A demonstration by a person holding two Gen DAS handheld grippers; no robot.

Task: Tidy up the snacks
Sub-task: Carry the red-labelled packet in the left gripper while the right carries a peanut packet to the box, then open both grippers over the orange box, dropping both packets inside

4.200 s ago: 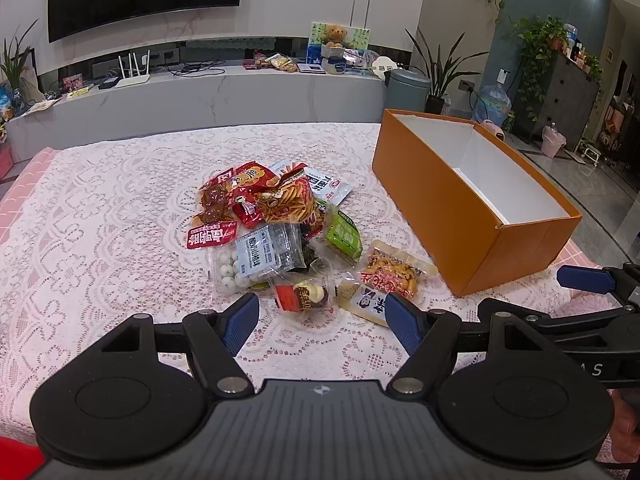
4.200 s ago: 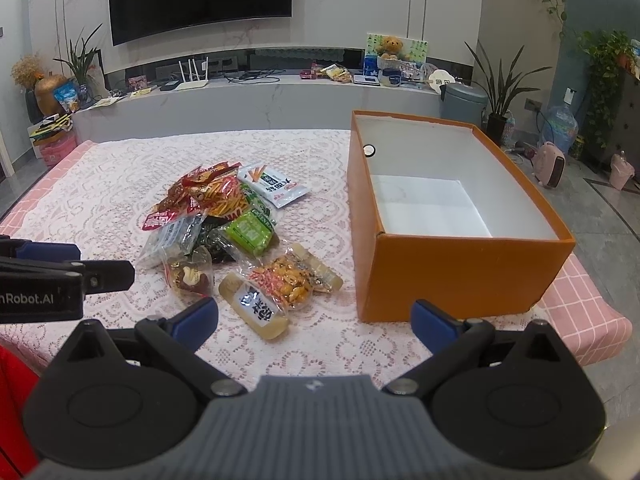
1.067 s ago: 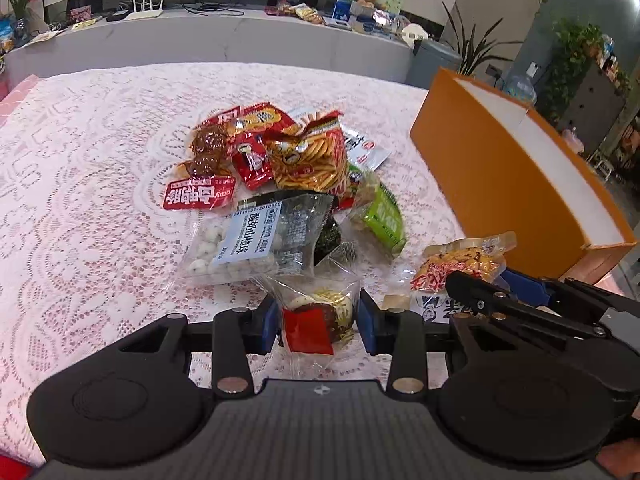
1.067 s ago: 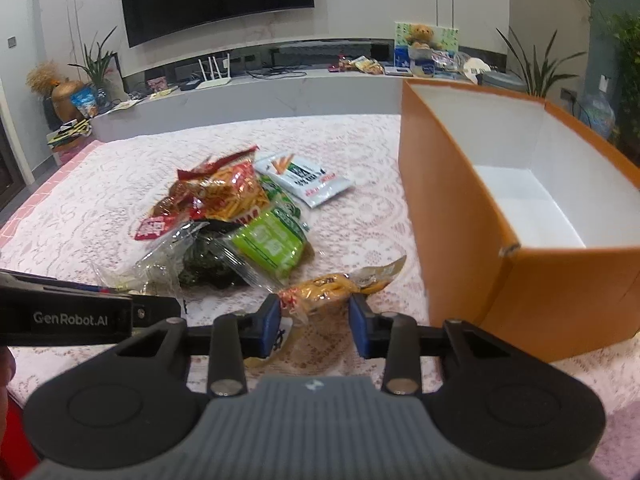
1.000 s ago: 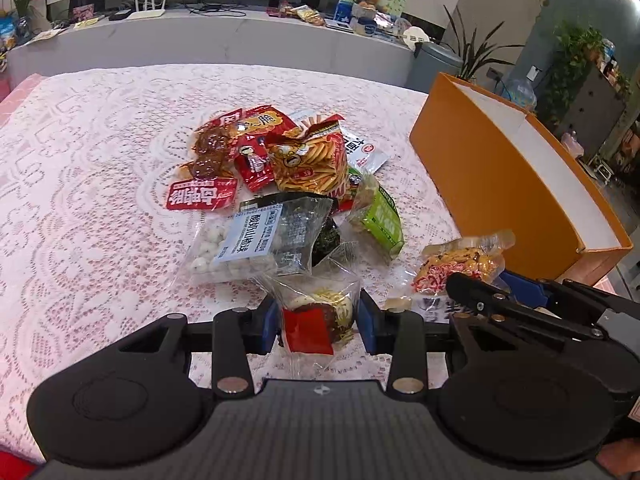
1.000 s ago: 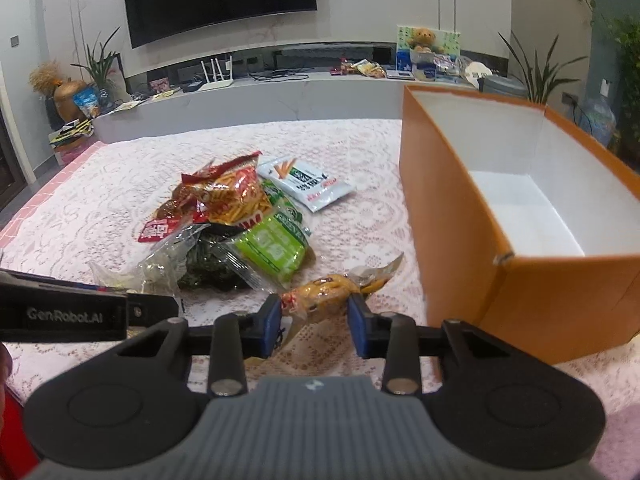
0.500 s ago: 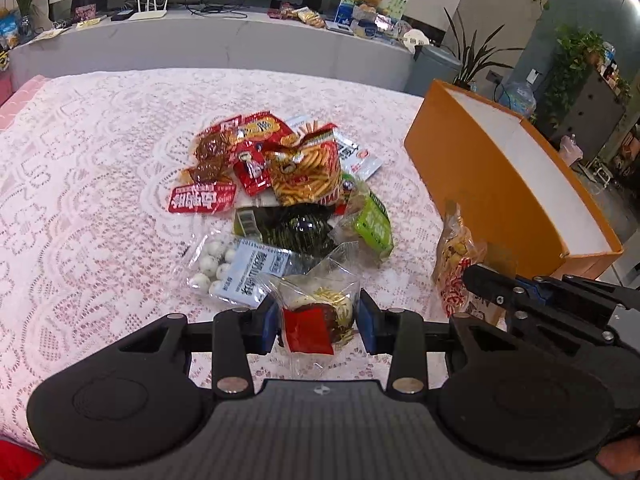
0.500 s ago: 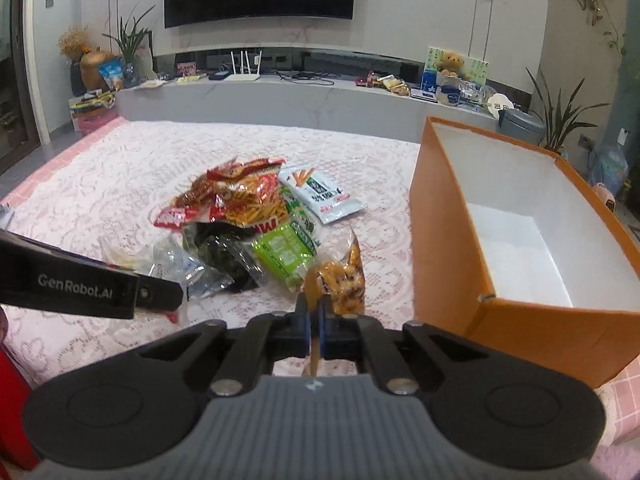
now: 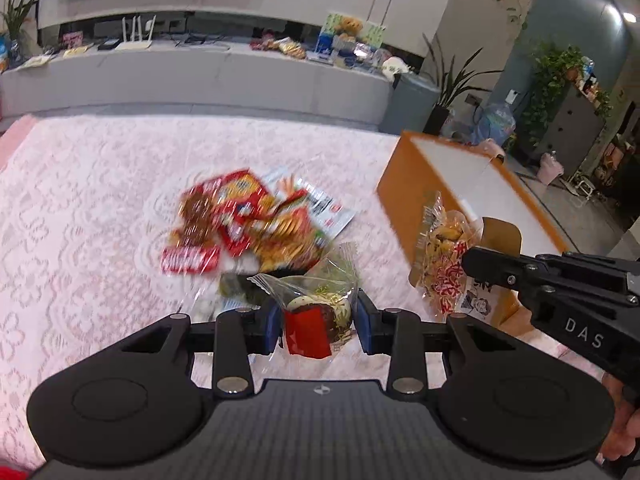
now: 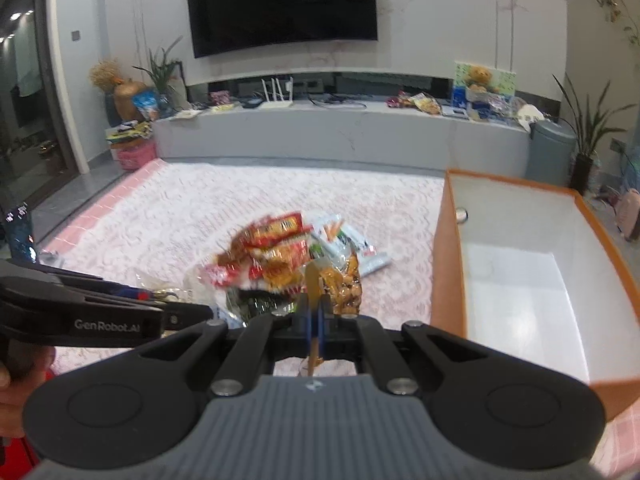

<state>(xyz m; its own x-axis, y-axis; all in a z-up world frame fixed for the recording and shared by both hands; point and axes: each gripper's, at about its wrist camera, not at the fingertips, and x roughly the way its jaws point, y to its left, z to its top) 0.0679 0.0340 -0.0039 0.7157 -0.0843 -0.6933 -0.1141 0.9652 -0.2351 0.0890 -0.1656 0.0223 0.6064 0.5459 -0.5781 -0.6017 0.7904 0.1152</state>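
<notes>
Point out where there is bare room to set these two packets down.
The orange box has a bare white floor, the roomiest spot. The lace tablecloth is free left of the snack pile, and in the strip between pile and box. The pile itself is crowded.

Home living room: a big wall-mounted TV (image 10: 282, 4) sits on a marble-look wall above a long low grey media ledge (image 10: 340, 136) cluttered with a white router (image 10: 276, 94), cables, a teddy bear (image 10: 480, 76) and odds and ends. Potted plants (image 10: 588, 128) stand at the corners, trailing greenery tops a grey cabinet (image 9: 568, 120), with a lidded bin (image 10: 552, 148) nearby. In front, a table under a pink lace cloth (image 9: 80, 208) carries a snack pile (image 9: 248, 224) beside an orange box (image 10: 520, 264).
</notes>
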